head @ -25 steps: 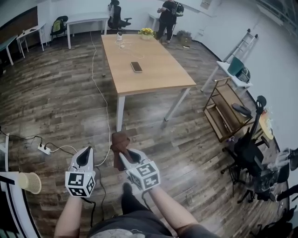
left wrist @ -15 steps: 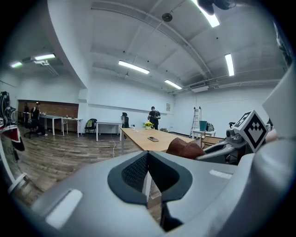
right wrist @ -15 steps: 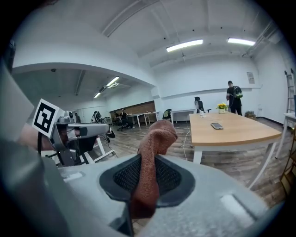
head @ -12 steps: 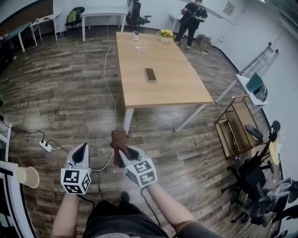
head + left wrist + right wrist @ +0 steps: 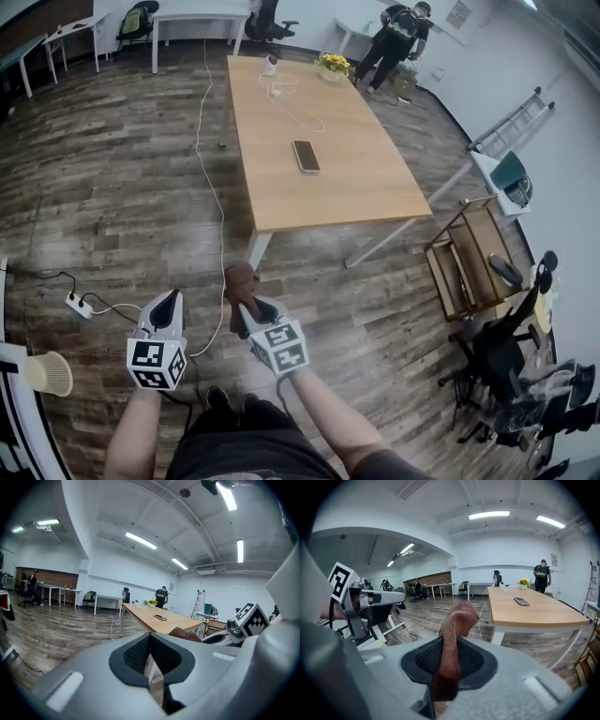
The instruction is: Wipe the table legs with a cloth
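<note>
Slowly, the person had stepped closer to the table (image 5: 323, 192), so it looked a bit bigger and nearer in the head view than it had a moment before. Both tools had kept their places in front of the person's body, so only the walking had changed things. That likely meant the job was still at its start: the person was on the way to the table, and no wiping had begun. The near leg (image 5: 259, 249) stood just ahead of the cloth (image 5: 241, 281) but was not touching it, with bare floor (image 5: 112, 216) showing between them. The right gripper (image 5: 244, 309) had its jaws pressed tight on the brown cloth. The cloth stood up out of the jaws like a little bump, and its lower end hung down behind the pads. The left gripper (image 5: 170, 302) had its jaws closed together with nothing in them, and it was held beside the right one, a little apart. A phone (image 5: 306, 156) lay on the table top, far from both tools.
</note>
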`<state>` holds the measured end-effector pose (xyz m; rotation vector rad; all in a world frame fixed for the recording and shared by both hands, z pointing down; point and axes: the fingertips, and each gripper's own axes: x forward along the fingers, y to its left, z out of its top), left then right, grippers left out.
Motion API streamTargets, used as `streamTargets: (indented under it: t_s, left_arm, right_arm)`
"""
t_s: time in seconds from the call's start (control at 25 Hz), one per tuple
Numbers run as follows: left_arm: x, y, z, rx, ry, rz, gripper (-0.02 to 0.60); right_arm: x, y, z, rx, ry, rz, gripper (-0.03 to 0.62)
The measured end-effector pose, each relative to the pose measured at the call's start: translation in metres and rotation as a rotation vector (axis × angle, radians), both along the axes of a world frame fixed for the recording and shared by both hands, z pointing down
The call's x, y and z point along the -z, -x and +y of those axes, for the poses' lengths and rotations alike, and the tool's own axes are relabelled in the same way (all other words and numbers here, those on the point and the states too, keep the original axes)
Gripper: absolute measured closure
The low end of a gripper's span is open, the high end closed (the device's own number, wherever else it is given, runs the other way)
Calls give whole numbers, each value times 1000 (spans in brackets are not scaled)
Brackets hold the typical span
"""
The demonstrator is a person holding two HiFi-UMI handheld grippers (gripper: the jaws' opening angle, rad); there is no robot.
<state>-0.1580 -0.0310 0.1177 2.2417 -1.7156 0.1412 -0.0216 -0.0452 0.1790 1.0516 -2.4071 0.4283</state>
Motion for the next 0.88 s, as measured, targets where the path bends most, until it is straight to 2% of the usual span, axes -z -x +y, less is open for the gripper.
streamTargets:
  t_s: [0.28,0.44,0.64,0.88]
  left_arm:
    - [-22,0,-41,-13,17,-31,563]
    - [-50,1,-65,24,29,-33,563]
    - [-93,1,-89,57,11,-34,563]
    - [-127,-1,-116,68,-36,-55,563]
  right_arm:
    - [-30,1,-42,-33,64,1,526]
    - [-69,-2,-75,-71,91,-2,526]
    - [-108,-10,-127,-146,80,-88,526]
    - [-133,-5,-179,-163,58,-163,526]
